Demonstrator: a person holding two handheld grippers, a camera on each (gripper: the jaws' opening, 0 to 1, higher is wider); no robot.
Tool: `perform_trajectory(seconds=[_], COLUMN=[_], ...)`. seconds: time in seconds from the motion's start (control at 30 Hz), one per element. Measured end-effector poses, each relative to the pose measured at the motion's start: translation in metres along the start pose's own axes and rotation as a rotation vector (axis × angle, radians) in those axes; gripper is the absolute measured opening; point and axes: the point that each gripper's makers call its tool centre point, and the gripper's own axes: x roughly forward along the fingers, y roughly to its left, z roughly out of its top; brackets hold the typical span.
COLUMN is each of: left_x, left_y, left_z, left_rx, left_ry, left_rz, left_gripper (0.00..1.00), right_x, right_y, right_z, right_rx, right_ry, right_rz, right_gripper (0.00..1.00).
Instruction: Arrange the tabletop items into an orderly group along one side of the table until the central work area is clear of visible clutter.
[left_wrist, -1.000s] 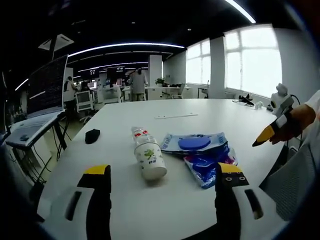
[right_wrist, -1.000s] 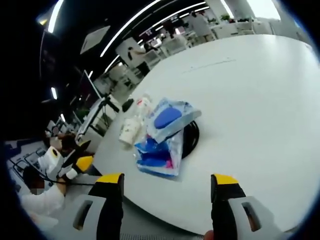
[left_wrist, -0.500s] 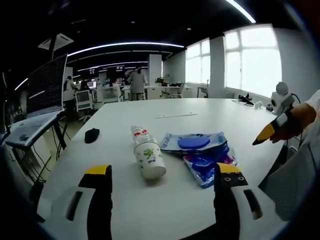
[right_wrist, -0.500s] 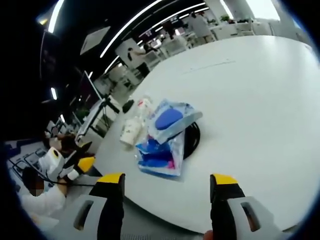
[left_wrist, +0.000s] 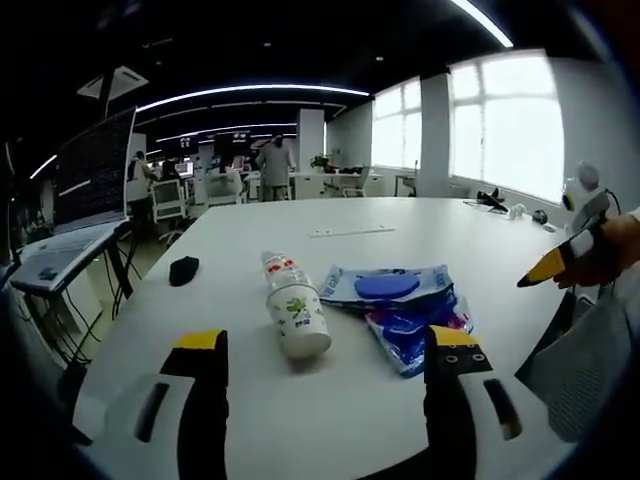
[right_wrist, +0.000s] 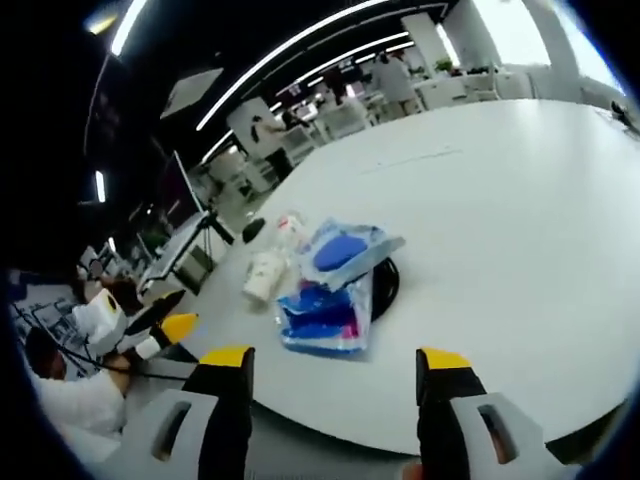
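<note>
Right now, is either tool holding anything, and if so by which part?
Nothing is held. The left tool and the right tool both stand open above the table edge, short of the paper cup and blue packets.

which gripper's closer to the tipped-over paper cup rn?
Left, most likely. The left gripper faces the paper cup lying just beyond its open jaws. The right gripper is off the table edge, with the blue packets between it and the cup.

Both grippers — left (left_wrist: 326, 360), right (right_wrist: 337, 372) — jaws apart, holding nothing.
</note>
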Motion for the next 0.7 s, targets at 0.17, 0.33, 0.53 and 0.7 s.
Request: perform_trajectory(seconds=[0.17,0.33,0.53,0.7], left_x=[0.001,-0.002,0.001,0.0], left_y=[-0.005,-0.003,-0.012,-0.008], left_z=[-0.002,0.004,-0.004,-0.003], left_rx=[0.002,-0.005,0.027,0.029], left_ry=[0.011,-0.019,0.016,0.013], left_rz=[-0.022,-0.016,-0.049,-0.033], left_gripper=[0.82,0.81,0.82,0.84], right_x=[-0.014,-0.012,-0.011,-0.008], right_y=[0.01,0.013,0.027,0.029], right_z=[-0.005,0.001,0.003,-0.004], right_rx=[-0.04,-0.124,-0.137,-0.137], right_ry=[-0.092,-0.114,-0.12,-0.078], right_rz=[-0.057,-0.104,-0.059,-0.013], right_gripper=[0.67,0.7,0.71,0.72])
